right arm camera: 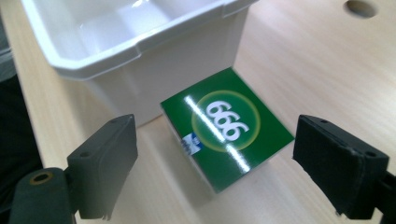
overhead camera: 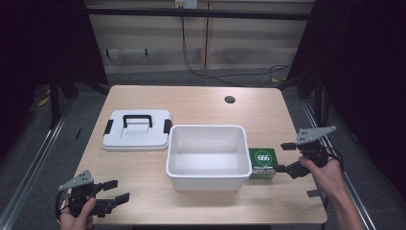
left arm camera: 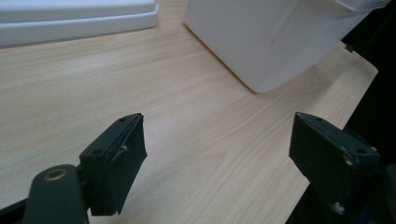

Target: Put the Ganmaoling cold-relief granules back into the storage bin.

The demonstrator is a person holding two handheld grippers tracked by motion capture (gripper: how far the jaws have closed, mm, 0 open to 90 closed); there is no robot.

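A green box marked "666" (overhead camera: 263, 162) (right arm camera: 229, 126) lies flat on the table against the right wall of an empty white tub (overhead camera: 208, 156) (right arm camera: 135, 46) (left arm camera: 275, 42). My right gripper (overhead camera: 284, 157) (right arm camera: 215, 172) is open just right of the box, one jaw on each side of it and neither touching. A white lid with a black handle (overhead camera: 137, 129) (left arm camera: 74, 18) rests left of the tub. My left gripper (overhead camera: 117, 190) (left arm camera: 215, 158) is open near the front left corner, over bare wood.
The wooden table (overhead camera: 201, 103) has a round cable hole (overhead camera: 230, 99) (right arm camera: 360, 8) at the back right. Its front edge runs close under both hands. Dark floor and metal rails surround the table.
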